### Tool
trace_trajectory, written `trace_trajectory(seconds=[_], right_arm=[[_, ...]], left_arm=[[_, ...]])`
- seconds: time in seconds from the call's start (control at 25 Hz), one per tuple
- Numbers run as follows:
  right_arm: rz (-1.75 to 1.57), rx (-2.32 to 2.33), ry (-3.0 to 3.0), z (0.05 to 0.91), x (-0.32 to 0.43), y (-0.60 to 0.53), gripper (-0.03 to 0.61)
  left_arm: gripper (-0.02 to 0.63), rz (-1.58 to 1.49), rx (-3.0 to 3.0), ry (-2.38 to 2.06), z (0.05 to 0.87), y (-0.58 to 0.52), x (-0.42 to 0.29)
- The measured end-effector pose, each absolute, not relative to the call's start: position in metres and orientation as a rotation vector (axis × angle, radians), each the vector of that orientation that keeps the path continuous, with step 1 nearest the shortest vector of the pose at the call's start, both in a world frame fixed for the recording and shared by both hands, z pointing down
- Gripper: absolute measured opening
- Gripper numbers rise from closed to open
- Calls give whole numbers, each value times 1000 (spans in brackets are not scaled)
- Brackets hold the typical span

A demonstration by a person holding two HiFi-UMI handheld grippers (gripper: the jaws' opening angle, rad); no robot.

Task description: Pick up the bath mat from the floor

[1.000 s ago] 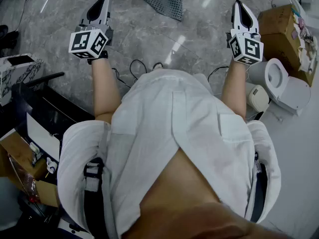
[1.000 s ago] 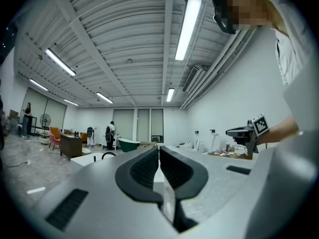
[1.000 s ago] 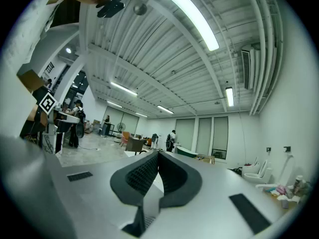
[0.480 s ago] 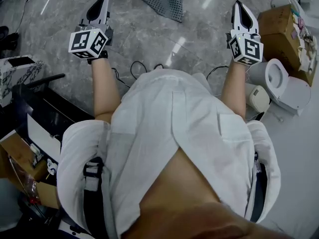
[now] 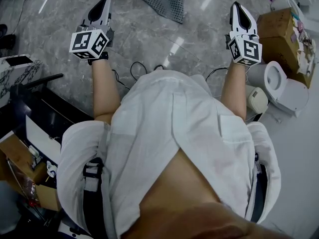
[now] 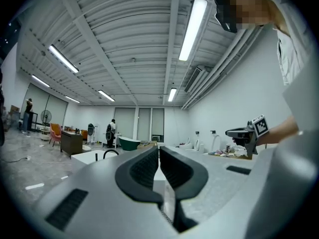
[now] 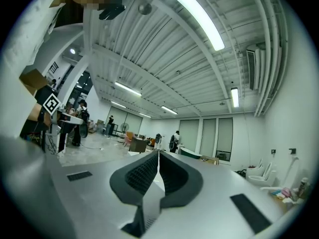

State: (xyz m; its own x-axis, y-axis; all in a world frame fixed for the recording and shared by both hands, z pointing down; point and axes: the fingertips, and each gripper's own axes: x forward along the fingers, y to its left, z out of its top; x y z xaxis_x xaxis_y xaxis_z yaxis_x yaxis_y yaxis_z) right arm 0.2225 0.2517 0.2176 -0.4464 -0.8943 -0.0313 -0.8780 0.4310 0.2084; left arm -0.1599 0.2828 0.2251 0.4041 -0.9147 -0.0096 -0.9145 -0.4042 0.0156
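The bath mat (image 5: 163,0) is a grey perforated sheet lying crumpled on the marble floor at the top of the head view, partly cut off by the frame edge. My left gripper (image 5: 103,0) is held out in front of the person, to the mat's left and apart from it, jaws shut with nothing in them. My right gripper (image 5: 235,6) is held to the mat's right, also shut and empty. Both gripper views look across the showroom, and the mat is not in them. Left gripper (image 6: 158,152); right gripper (image 7: 158,156).
A white toilet (image 5: 280,81), a small white bin (image 5: 257,97) and a cardboard box (image 5: 284,31) stand at the right. Black cables (image 5: 133,67) lie on the floor near the person's feet. Dark fixtures and boxes (image 5: 30,113) crowd the left side.
Both grippers keep nearly the same pose, still shut; the head view has drifted slightly.
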Motion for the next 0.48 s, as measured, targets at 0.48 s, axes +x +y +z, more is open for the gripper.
trace_trajectory(seconds=[0.48], right_arm=[[-249,1557,-2545,236,214,229,29]], left_arm=[[15,-28,2637,-1621,244,243,-150]])
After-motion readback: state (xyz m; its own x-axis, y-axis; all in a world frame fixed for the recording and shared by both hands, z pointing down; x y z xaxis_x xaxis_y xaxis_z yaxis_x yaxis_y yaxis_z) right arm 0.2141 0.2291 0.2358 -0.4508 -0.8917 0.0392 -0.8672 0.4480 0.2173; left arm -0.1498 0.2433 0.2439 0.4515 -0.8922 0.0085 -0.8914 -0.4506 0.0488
